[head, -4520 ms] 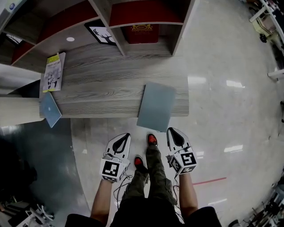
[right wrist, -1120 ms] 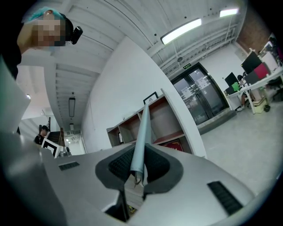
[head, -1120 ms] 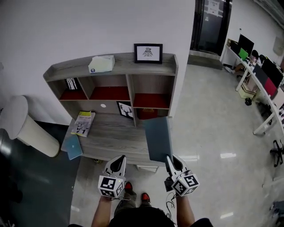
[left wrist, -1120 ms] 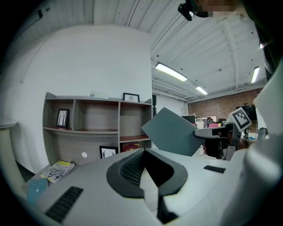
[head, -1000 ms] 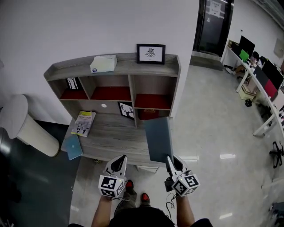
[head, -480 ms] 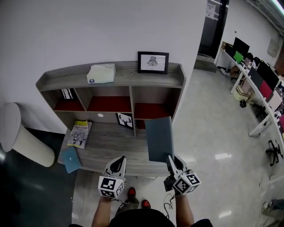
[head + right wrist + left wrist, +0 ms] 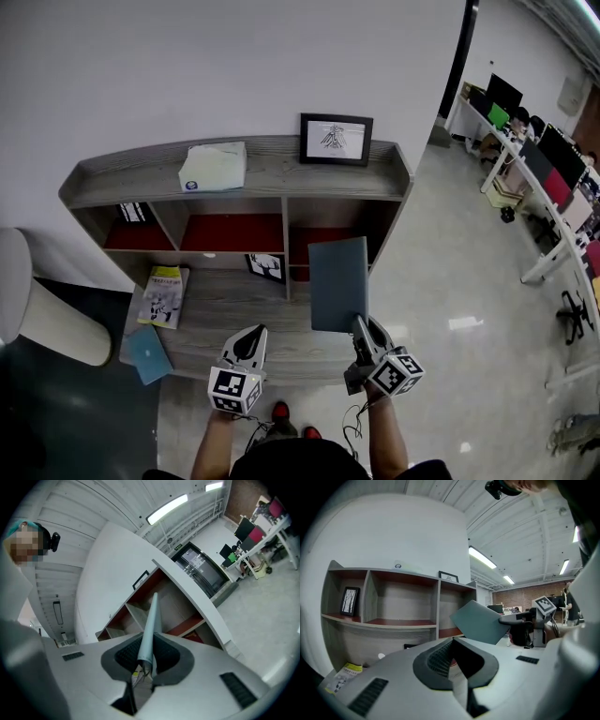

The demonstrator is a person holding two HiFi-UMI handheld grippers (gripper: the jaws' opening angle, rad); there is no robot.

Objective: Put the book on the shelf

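Observation:
My right gripper (image 7: 359, 325) is shut on the lower edge of a thin grey-blue book (image 7: 338, 284), which stands upright in front of the right-hand compartment of the grey wooden shelf unit (image 7: 234, 178). In the right gripper view the book (image 7: 150, 625) shows edge-on between the jaws, pointing at the shelf (image 7: 154, 592). My left gripper (image 7: 247, 343) is shut with nothing in it, low over the desk surface (image 7: 225, 309). From the left gripper view the book (image 7: 480, 622) appears at the right, held by the other gripper (image 7: 529, 620).
A tissue box (image 7: 214, 167) and a framed picture (image 7: 336, 139) stand on the shelf top. A yellow booklet (image 7: 163, 295) and a blue notebook (image 7: 145, 353) lie at the desk's left. Another picture (image 7: 266, 266) leans under the shelf. A white cylinder (image 7: 37, 309) stands at far left; office desks (image 7: 534, 159) are at right.
Both grippers and the person have moved toward the shelf unit. The book has tipped more upright and now stands in front of the right compartment.

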